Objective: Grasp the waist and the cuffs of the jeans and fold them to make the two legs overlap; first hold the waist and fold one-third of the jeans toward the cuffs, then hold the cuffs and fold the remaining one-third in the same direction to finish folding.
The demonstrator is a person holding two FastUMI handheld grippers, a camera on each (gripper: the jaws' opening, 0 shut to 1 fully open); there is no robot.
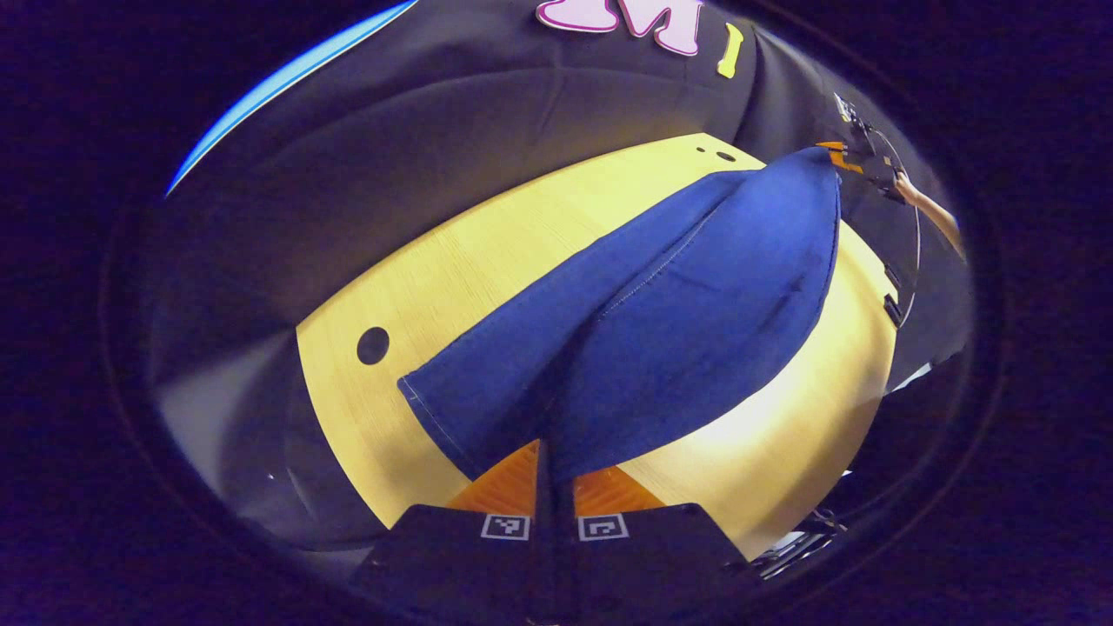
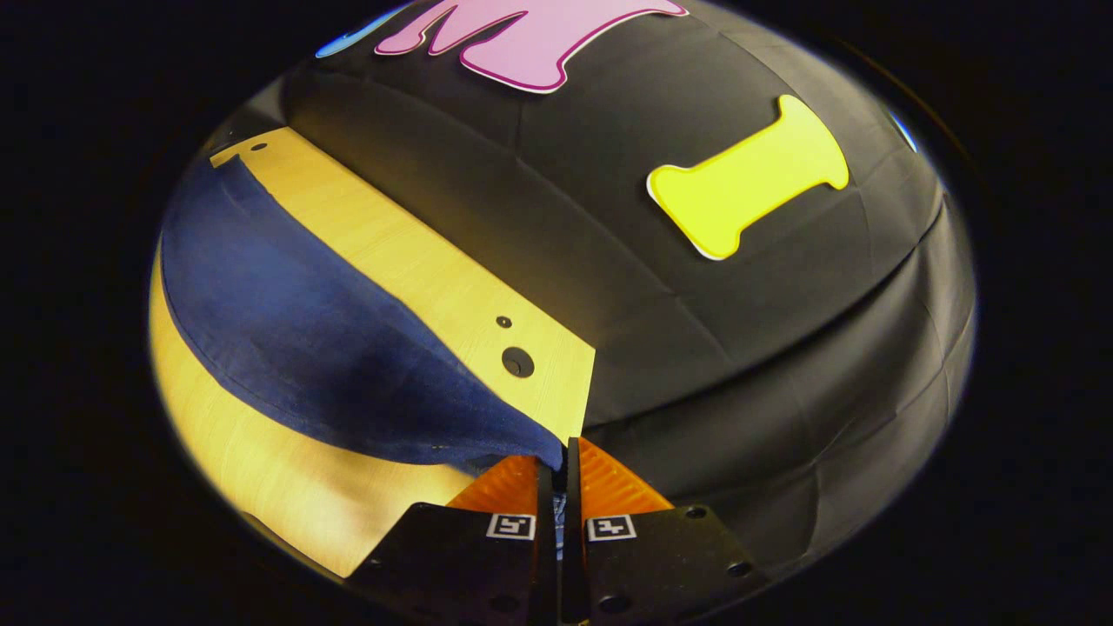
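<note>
Jeans (image 1: 661,313): dark blue denim, stretched over the pale wooden tabletop (image 1: 487,252); in the left gripper view they run from 6 o'clock up toward 2 o'clock, two legs side by side, a stitched seam between them; one hemmed cuff (image 1: 435,417) lies loose at 8 o'clock.
Left tongs (image 1: 554,487): at 6 o'clock in that view, closed nearly together, denim pinched between both fingers.
Right tongs (image 2: 556,478): at 6 o'clock in the right gripper view, likewise closed with a thin fold of denim clamped between the fingers; the cloth sweeps away toward 9 and 10 o'clock, its edge lifted off the tabletop.
The same right tongs appear far off at 2 o'clock in the left gripper view, at the jeans' far end, with a hand (image 1: 904,187) behind them.
Tabletop: round holes (image 2: 517,362) near its edges.
</note>
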